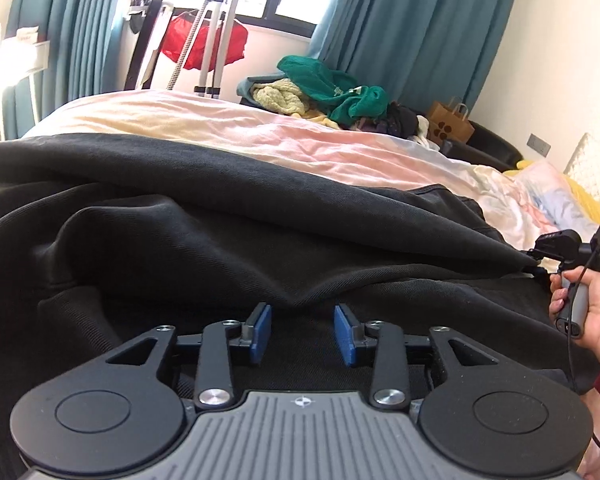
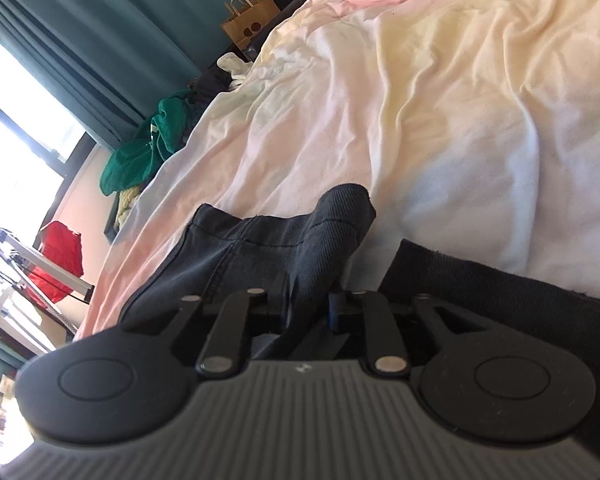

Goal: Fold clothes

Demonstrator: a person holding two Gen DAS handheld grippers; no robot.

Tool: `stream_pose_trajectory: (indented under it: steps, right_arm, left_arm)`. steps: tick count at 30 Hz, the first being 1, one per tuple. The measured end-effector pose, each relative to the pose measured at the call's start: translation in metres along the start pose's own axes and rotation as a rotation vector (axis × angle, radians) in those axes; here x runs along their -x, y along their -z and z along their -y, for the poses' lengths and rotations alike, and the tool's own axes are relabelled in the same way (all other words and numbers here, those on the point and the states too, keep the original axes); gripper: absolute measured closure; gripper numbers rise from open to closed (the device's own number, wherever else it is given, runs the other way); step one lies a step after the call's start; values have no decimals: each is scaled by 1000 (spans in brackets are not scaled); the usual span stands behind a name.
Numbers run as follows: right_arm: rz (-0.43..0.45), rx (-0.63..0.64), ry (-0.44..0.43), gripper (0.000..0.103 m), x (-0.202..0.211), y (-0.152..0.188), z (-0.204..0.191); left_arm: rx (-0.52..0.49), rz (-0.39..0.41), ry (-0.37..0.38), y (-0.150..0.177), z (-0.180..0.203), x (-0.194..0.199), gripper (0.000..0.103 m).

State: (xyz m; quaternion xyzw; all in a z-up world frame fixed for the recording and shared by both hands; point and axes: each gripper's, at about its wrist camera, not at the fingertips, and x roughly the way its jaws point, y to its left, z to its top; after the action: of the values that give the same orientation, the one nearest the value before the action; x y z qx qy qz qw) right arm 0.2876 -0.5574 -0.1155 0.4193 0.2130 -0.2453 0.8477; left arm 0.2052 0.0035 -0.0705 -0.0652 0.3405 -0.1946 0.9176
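Note:
A large black garment (image 1: 220,216) lies spread and rumpled on the bed. My left gripper (image 1: 303,332) is open, its blue pads (image 1: 260,332) apart just above the black cloth, with a fold of the garment hanging right in front of them. My right gripper (image 2: 309,304) is shut on a corner of the black garment (image 2: 300,240), which bunches up between its fingers. In the left wrist view the right gripper (image 1: 540,260) shows at the far right, pulling the garment's edge taut, held by a hand.
The bed sheet (image 1: 300,140) is pale pink, yellow and white, and shows in the right wrist view (image 2: 440,100) too. A pile of green, yellow and dark clothes (image 1: 324,92) sits at the far side. A brown paper bag (image 1: 450,122), a tripod (image 1: 216,40) and teal curtains (image 1: 412,32) stand behind.

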Motion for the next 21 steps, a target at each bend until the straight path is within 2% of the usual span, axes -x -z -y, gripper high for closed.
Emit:
stream_pose_trajectory:
  steps: [1, 2, 3, 5, 7, 12, 14, 17, 18, 19, 20, 21]
  right_arm:
    - [2, 24, 5, 53, 9, -1, -1]
    - [8, 62, 1, 40, 20, -2, -3]
    - [21, 110, -6, 36, 33, -3, -5]
    - [53, 205, -11, 37, 62, -4, -6]
    - [68, 242, -33, 37, 95, 0, 1]
    - [24, 228, -79, 35, 151, 11, 19]
    - [6, 236, -115, 35, 168, 16, 19]
    - [-11, 243, -114, 35, 185, 24, 18]
    - [-8, 249, -111, 33, 190, 27, 18]
    - [1, 252, -110, 26, 195, 29, 19]
    - [10, 256, -109, 15, 200, 31, 19]
    - [16, 259, -112, 11, 203, 31, 20]
  left_arm:
    - [28, 1, -7, 1, -4, 13, 48]
    - [58, 2, -13, 2, -9, 26, 46]
    - [89, 8, -11, 5, -14, 41, 41]
    - [125, 25, -11, 12, -23, 67, 32]
    - [151, 52, -24, 21, -33, 97, 24]
    - [253, 79, -36, 42, -56, 160, 20]
    - [260, 100, -51, 50, -62, 183, 16]
    - [269, 141, -70, 64, -69, 217, 10]
    - [276, 174, -77, 71, -71, 228, 10]
    - [288, 213, -84, 78, -74, 238, 7]
    - [299, 226, -92, 83, -76, 246, 7]
    - [311, 240, -98, 88, -78, 253, 7]
